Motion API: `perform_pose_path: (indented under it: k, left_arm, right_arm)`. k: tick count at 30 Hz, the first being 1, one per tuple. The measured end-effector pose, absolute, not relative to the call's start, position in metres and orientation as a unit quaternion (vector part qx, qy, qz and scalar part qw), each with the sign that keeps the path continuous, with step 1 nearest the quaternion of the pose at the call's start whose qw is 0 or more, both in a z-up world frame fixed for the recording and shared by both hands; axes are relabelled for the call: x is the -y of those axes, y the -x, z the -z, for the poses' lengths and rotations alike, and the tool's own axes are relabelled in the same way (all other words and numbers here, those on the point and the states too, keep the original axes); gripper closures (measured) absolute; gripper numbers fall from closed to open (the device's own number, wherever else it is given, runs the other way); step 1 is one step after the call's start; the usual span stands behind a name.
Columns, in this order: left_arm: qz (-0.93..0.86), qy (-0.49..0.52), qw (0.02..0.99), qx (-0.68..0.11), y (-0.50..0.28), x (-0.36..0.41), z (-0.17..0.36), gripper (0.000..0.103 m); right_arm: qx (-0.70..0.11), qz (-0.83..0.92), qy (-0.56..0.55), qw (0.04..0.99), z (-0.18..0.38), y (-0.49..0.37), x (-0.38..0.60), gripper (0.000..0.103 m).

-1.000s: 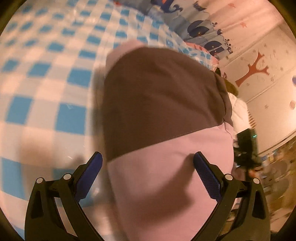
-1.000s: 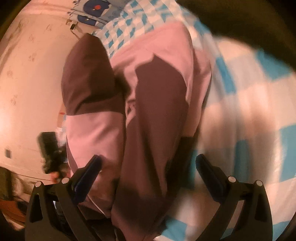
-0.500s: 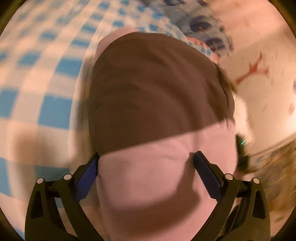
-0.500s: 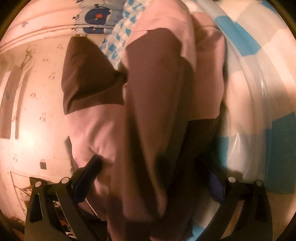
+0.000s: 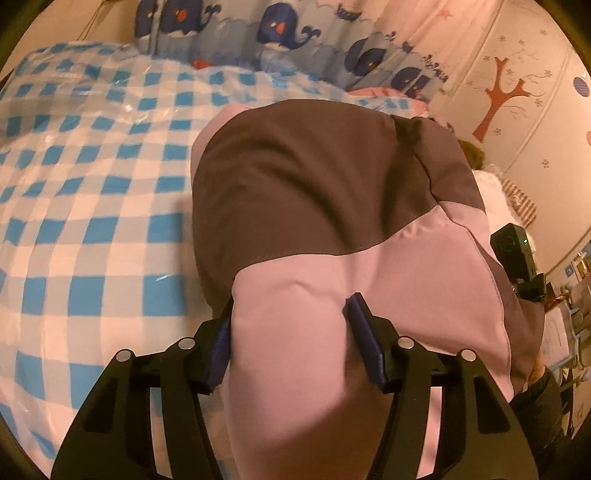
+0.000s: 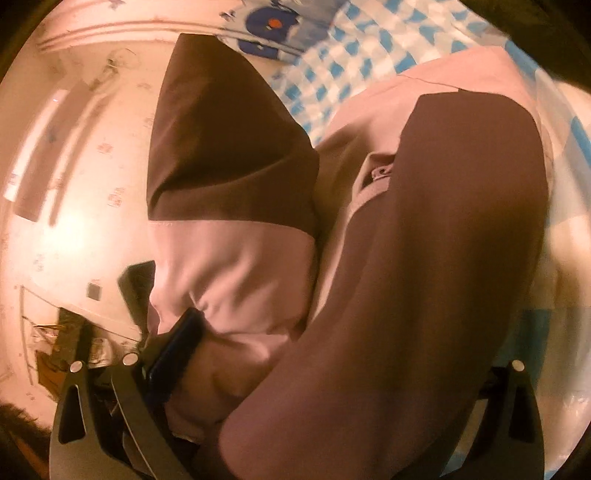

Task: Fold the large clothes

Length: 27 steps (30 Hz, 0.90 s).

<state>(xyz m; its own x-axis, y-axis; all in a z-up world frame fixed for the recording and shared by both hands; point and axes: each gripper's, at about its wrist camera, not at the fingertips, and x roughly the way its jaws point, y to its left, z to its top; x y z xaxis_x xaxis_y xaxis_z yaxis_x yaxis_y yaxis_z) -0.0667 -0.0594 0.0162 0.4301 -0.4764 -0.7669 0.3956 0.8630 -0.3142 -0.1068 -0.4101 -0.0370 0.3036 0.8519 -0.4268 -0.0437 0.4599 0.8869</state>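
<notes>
A large pink and brown garment [image 5: 332,206] lies folded over on a blue-and-white checked bed cover [image 5: 92,206]. My left gripper [image 5: 291,332] is shut on the pink end of the garment, which bulges between its blue pads [image 5: 364,332]. In the right wrist view the same garment [image 6: 406,258] fills the frame, lifted and bunched. My right gripper [image 6: 325,354] is closed in on the cloth; its left pad [image 6: 177,347] presses the pink fabric and its right finger is hidden under the brown cloth.
A whale-print curtain [image 5: 280,33] hangs behind the bed. A wall with a red tree sticker [image 5: 498,96] is at right. The other gripper's black body [image 5: 515,254] shows at the right edge. The room wall [image 6: 74,184] fills the right wrist view's left side.
Both grippers went from wide open to closed on the garment's near end. The cloth has been raised, and both views have tilted up toward the wall and curtain.
</notes>
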Motion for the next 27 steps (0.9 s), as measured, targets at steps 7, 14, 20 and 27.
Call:
perform_pose_path:
  k: [7, 14, 20, 27]
  left_arm:
    - [0.288, 0.103, 0.81, -0.5, 0.056, 0.021, 0.023, 0.034]
    - [0.307, 0.151, 0.787, -0.513, 0.045, 0.03, 0.045, 0.01]
    - [0.283, 0.07, 0.84, -0.459, 0.07, 0.049, 0.011, 0.048]
    - [0.26, 0.038, 0.881, -0.394, 0.079, 0.022, -0.056, 0.061]
  right_arm:
    - [-0.53, -0.241, -0.382, 0.718, 0.063, 0.115, 0.432, 0.005]
    - [-0.55, -0.286, -0.428, 0.658, 0.094, 0.107, 0.417, 0.005]
    - [-0.472, -0.336, -0.485, 0.655, 0.102, 0.112, 0.418, 0.005]
    - [-0.424, -0.411, -0.432, 0.682, 0.028, 0.079, 0.37, 0.005]
